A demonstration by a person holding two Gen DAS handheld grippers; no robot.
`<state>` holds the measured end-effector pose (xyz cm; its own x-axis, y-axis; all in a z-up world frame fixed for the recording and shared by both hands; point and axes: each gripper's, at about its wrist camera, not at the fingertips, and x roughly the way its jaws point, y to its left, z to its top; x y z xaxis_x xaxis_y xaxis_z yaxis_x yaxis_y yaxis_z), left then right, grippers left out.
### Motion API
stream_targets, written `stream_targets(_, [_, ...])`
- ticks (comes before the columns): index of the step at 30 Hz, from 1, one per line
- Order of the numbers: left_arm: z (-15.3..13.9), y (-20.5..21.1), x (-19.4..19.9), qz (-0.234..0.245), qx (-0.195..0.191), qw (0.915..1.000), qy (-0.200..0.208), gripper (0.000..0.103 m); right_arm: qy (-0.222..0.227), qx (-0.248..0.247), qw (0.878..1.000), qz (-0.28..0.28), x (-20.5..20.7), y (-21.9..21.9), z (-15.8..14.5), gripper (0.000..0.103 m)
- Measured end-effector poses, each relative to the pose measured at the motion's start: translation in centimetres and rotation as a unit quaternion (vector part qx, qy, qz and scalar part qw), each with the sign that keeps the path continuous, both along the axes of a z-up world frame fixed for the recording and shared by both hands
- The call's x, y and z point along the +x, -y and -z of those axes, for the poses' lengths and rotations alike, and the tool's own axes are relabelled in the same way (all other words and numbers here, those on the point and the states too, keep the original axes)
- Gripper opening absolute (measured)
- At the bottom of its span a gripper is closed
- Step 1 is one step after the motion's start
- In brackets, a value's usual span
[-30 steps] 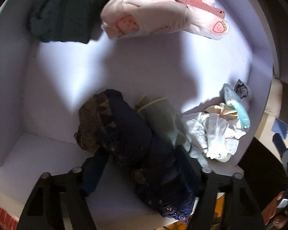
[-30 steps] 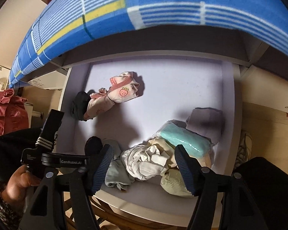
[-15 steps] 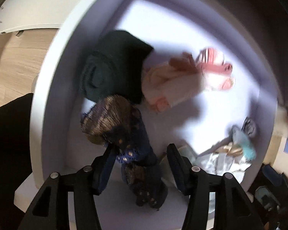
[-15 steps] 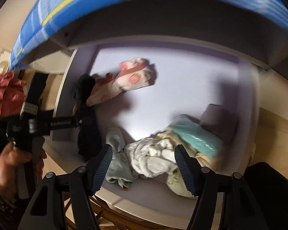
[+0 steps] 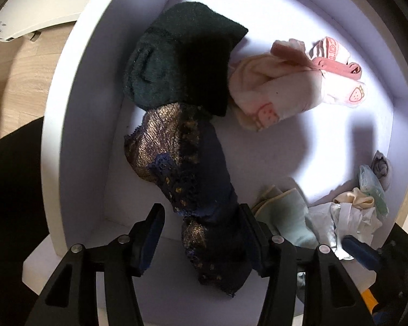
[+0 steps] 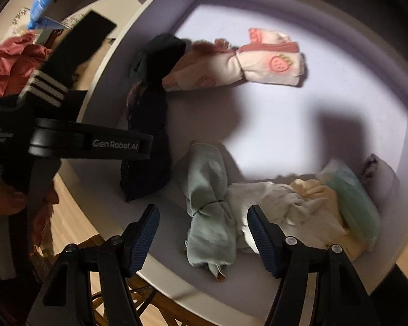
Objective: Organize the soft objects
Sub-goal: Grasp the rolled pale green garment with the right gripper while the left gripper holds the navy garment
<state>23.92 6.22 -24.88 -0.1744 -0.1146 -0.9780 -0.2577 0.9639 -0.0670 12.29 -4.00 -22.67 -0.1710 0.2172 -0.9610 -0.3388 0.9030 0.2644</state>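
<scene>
We look down into a white drawer [image 5: 76, 125] with smooth flat walls. Our left gripper [image 5: 201, 233] has its tongs part open around a long, dark blue lace roll [image 5: 193, 168] with shiny gold thread. The right pad touches the roll, the left pad stands clear of it. This roll lies along the drawer's left wall. Past it, in the far left corner, sits a fuzzy dark green bundle [image 5: 176, 59]. Just beside that lies a soft pink bundle [image 5: 280, 92] with strawberry pictures.

Our right gripper [image 6: 204, 231] hangs over a pale green roll [image 6: 209, 203] near the front edge. Its tongs are closing with the roll between them, but not touching it. A crumpled white cloth [image 6: 280, 203] lies against the roll, toward the drawer's front right corner.
</scene>
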Motion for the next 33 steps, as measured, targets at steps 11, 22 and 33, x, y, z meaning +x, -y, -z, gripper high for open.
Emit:
stream_targets(11, [1.5, 1.1, -0.9, -0.005, 0.004, 1.0, -0.004, 0.056, -0.019, -0.035, 0.999, -0.003, -0.1, -0.7, 3.4, 0.034])
stream_targets(22, [4.6, 3.3, -0.6, 0.036, -0.003, 0.999, -0.024, 0.062, 0.028, -0.007, 0.982, 0.187, 2.6, 7.1, 0.2, 0.033])
stream_targets(33, [8.4, 5.0, -1.6, 0.057, 0.009, 0.9976, -0.039, 0.062, 0.02, -0.071, 0.995, 0.068, 1.9, 2.6, 1.5, 0.04])
